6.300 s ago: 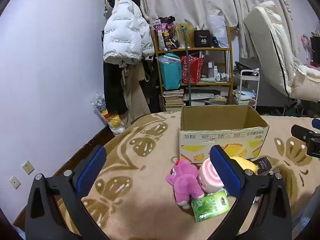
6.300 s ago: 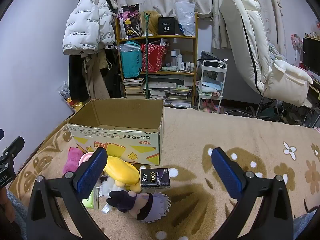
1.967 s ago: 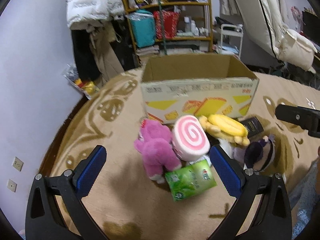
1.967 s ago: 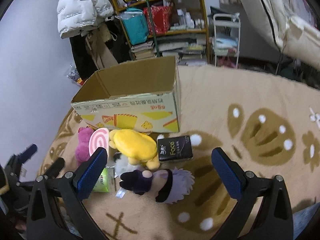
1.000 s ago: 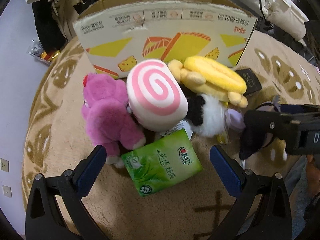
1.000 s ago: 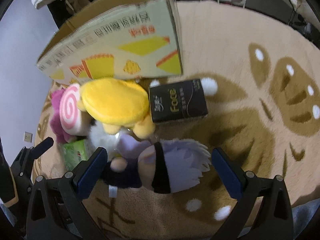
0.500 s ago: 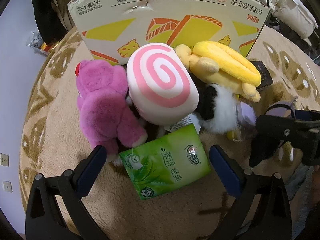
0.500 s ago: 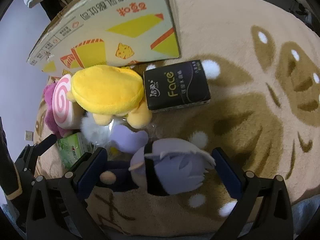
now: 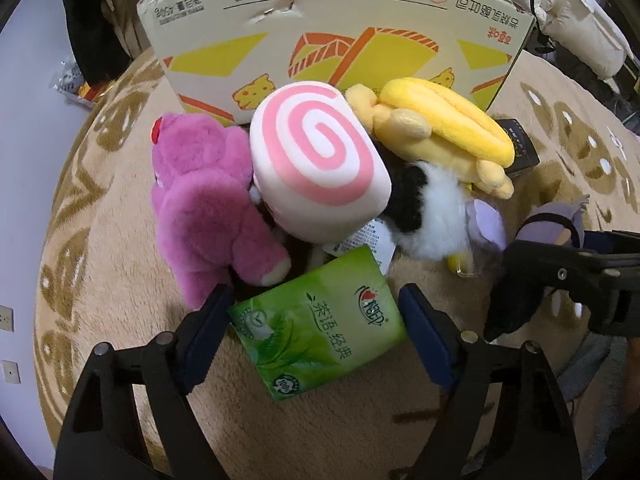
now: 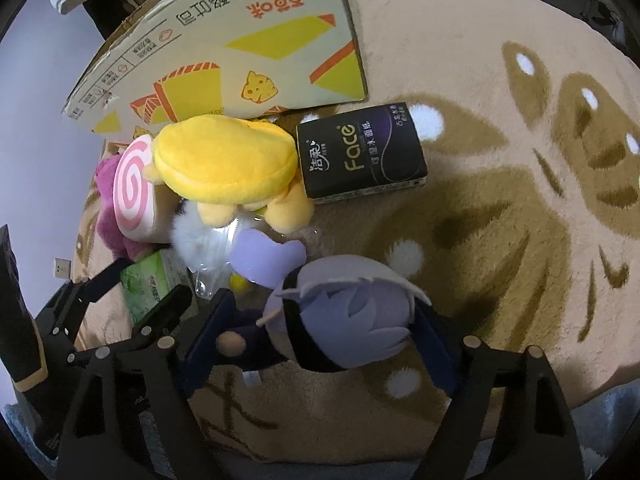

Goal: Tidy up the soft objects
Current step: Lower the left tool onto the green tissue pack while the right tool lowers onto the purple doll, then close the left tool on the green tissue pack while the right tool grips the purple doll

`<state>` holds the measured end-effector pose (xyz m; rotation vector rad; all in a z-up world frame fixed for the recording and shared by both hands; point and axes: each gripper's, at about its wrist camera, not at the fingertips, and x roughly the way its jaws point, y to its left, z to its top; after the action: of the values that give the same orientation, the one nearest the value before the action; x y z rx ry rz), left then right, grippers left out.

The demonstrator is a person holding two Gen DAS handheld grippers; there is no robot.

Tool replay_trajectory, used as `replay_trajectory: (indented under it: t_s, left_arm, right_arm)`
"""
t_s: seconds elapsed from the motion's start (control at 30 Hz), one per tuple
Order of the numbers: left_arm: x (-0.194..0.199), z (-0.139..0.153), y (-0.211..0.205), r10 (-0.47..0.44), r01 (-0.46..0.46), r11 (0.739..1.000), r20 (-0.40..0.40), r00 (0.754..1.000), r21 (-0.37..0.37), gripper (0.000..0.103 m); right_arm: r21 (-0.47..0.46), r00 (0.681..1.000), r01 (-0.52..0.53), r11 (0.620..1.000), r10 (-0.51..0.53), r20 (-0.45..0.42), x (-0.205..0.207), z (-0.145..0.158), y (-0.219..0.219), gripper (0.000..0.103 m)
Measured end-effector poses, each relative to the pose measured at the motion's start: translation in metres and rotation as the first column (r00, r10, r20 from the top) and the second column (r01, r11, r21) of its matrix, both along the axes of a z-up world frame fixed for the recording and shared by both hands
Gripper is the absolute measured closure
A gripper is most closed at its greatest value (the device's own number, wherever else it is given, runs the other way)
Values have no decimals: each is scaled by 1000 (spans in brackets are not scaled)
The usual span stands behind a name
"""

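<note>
A cardboard box (image 9: 340,28) stands at the back of the blanket (image 10: 520,240). Before it huddle a bear plush (image 9: 204,208), a swirl-roll cushion (image 9: 316,164) and a banana plush (image 9: 444,128), left to right. The tissue pack (image 9: 320,324) lies nearest, between the left claw's (image 9: 316,320) pads. Right of the banana plush lies a Face tissue box (image 10: 360,152); before it, a hooded doll (image 10: 340,312) sits inside the right claw (image 10: 320,332).

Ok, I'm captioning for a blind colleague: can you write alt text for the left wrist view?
The left gripper straddles a green tissue pack on a beige rug, its jaws just closing onto it. Behind lie a pink plush bear, a swirl roll cushion and a yellow plush, before a cardboard box.
</note>
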<state>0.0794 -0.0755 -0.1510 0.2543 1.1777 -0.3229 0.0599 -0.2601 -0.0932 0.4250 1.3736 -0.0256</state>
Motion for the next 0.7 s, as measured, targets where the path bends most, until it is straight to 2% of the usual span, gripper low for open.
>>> replay_trajectory:
  t_s: [0.17, 0.33, 0.53, 0.7]
  left_arm:
    - [3, 2, 4, 23, -24, 999, -21, 1000, -26, 20]
    - [-2, 2, 3, -3, 3, 1000, -4, 1000, -11, 20]
    - [-8, 11, 3, 8, -8, 1000, 62, 998, 6, 20]
    - [-15, 25, 5, 14, -15, 1000, 126, 992, 1, 20]
  right_arm:
    - [4, 1000, 18, 1000, -18, 7, -6, 4, -6, 16]
    - [-21, 1000, 16, 1000, -16, 17, -3, 7, -5, 17]
    - [-49, 997, 32, 998, -28, 69, -9, 23, -4, 17]
    - [-68, 989, 1, 998, 10, 150, -16, 55, 6, 18]
